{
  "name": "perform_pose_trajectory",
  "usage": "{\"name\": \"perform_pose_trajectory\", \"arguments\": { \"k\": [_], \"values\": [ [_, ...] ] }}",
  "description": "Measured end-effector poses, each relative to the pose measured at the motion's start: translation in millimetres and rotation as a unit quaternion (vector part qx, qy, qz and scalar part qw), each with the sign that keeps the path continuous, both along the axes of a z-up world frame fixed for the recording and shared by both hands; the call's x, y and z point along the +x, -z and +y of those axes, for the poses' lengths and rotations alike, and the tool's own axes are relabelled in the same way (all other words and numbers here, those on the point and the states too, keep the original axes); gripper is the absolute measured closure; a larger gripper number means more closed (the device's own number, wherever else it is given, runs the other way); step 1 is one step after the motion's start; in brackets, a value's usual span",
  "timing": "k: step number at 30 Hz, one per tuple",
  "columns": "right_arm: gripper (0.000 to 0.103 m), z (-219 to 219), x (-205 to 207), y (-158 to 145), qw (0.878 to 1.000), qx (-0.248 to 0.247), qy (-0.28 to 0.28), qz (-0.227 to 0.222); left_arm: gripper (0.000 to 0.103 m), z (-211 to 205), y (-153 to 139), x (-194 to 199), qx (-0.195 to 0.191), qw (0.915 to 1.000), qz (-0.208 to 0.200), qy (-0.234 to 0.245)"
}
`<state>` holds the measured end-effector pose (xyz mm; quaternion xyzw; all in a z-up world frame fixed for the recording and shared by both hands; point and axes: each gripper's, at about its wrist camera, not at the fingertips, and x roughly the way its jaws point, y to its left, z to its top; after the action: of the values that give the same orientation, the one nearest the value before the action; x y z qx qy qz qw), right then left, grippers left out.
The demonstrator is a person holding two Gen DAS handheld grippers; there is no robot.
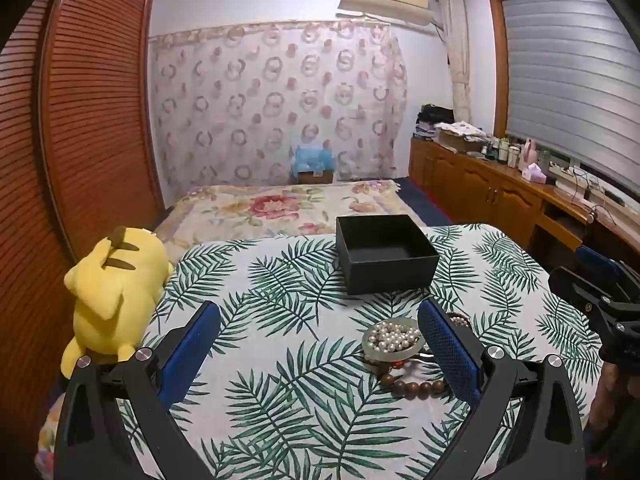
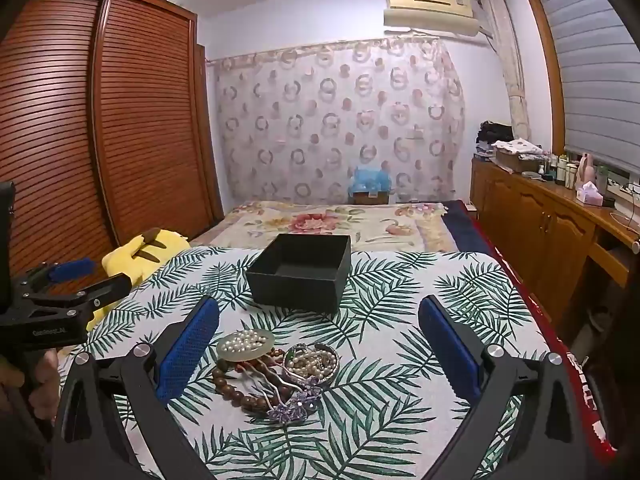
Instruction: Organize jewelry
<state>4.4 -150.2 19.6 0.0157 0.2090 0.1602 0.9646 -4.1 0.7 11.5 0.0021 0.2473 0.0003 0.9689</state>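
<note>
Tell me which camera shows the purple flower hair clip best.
The right wrist view: the purple flower hair clip lies in full sight at the near edge of the jewelry pile. In the left wrist view, the left gripper's finger hides it.

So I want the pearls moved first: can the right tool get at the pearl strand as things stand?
Probably yes. The right tool is open, and the pearl strand lies uncovered on the jade bangle on top of the pile, close to its left finger.

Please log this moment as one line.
left gripper: open | right gripper: open | black box: empty | jewelry pile: on table, untouched
</note>
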Motion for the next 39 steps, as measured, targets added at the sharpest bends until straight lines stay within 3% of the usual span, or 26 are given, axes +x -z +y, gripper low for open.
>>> {"name": "perform_pose_trajectory", "arguments": {
  "k": [39],
  "values": [
    [0.002,-0.3,-0.3,-0.7,1.000,0.002,0.000,0.000,0.008,-4.9,-6.3,-5.7,0.003,1.0000,-0.007,0.003]
  ]
}}
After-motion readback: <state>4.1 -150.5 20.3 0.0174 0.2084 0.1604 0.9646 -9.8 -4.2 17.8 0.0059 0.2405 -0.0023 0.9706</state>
